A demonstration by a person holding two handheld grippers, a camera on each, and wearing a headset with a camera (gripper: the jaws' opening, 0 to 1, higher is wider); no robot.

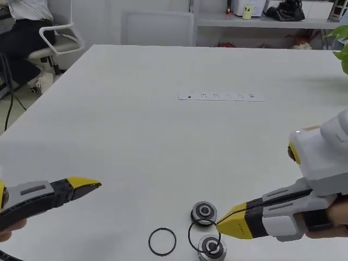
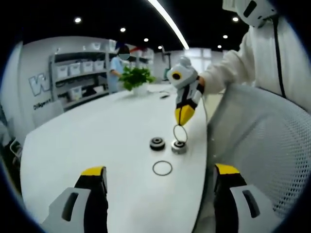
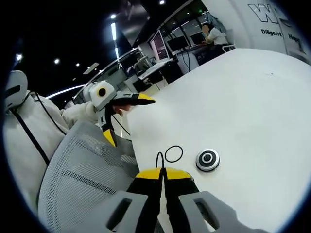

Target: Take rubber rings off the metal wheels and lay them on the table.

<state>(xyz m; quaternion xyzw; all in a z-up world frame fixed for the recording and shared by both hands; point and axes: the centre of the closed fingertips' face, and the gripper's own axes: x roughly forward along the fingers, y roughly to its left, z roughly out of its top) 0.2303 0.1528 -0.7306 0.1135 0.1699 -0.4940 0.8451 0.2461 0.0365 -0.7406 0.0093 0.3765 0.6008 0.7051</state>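
Observation:
Two metal wheels lie near the table's front edge: the farther one (image 1: pixel 204 212) (image 2: pixel 157 143) (image 3: pixel 207 160) has a dark rim, the nearer one (image 1: pixel 211 247) (image 2: pixel 179 146) looks bare and silver. My right gripper (image 1: pixel 220 223) (image 2: pixel 183 119) (image 3: pixel 163 171) is shut on a thin black rubber ring (image 1: pixel 189 232) (image 2: pixel 174 132) (image 3: pixel 159 158), which hangs as a loop down beside the nearer wheel. A second ring (image 1: pixel 150 241) (image 2: pixel 153 168) (image 3: pixel 165 155) lies flat on the table to the left. My left gripper (image 1: pixel 92 186) (image 2: pixel 159 170) (image 3: pixel 141 100) hovers open off to the left, holding nothing.
A white strip with small marks (image 1: pixel 221 97) lies mid-table. An office chair (image 1: pixel 54 43) and a seated person are at the far left, a plant (image 1: pixel 341 43) at the right edge. A mesh chair back (image 2: pixel 262 145) stands close to the table's front edge.

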